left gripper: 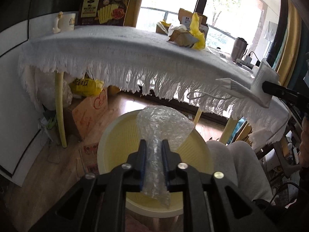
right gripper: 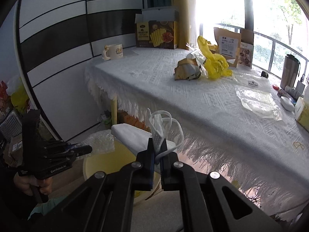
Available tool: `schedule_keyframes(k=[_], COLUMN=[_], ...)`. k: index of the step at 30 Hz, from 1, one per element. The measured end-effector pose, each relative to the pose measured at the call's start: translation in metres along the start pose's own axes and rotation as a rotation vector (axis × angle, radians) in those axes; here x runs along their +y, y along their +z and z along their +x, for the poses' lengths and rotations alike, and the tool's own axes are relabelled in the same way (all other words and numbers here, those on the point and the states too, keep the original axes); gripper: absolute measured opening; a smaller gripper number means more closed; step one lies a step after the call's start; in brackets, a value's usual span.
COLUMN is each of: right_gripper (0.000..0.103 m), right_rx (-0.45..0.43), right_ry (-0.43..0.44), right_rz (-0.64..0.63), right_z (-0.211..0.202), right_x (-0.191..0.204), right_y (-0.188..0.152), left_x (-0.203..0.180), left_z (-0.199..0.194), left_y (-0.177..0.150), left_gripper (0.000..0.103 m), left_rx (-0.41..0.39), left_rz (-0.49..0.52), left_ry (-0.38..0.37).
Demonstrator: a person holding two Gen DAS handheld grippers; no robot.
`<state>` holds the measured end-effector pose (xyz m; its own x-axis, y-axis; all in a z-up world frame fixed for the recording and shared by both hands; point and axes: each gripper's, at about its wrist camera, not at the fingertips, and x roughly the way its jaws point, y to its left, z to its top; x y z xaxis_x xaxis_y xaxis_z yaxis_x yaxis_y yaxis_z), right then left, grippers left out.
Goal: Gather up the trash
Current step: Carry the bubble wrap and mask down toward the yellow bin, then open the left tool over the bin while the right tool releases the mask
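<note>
Above the yellow bin, left fingers pinch bubble wrap; right fingers clamp a face mask.

Daylight floods through the window, blown out to white glare; the tablecloth looks soft and blurred, and fisheye distortion bends the dark edges.

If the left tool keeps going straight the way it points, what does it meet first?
Probably the inside of the yellow bin below; the left tool grips bubble wrap above its opening. Depth is uncertain.

Sunlit window — black-and-white panelled wall, wooden floor
</note>
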<state>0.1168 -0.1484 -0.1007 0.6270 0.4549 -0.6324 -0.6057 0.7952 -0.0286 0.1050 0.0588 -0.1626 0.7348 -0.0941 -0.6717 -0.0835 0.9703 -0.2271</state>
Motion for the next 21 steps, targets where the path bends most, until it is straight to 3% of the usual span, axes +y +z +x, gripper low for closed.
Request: schedule_keyframes(k=[13, 21], right_gripper=[0.004, 0.004], right_rx=[0.047, 0.083], right_ry=[0.025, 0.052], right_rz=[-0.021, -0.041], right_z=[0.030, 0.050], right_x=[0.009, 0.020], right_y=[0.007, 0.007], left_x=[0.015, 0.031], left_z=[0.008, -0.002], left_y=[-0.003, 0.001], left_gripper=[0.055, 0.056], left_rx=[0.016, -0.020], left_rz=[-0.046, -0.075], left_ry=[-0.016, 0.022])
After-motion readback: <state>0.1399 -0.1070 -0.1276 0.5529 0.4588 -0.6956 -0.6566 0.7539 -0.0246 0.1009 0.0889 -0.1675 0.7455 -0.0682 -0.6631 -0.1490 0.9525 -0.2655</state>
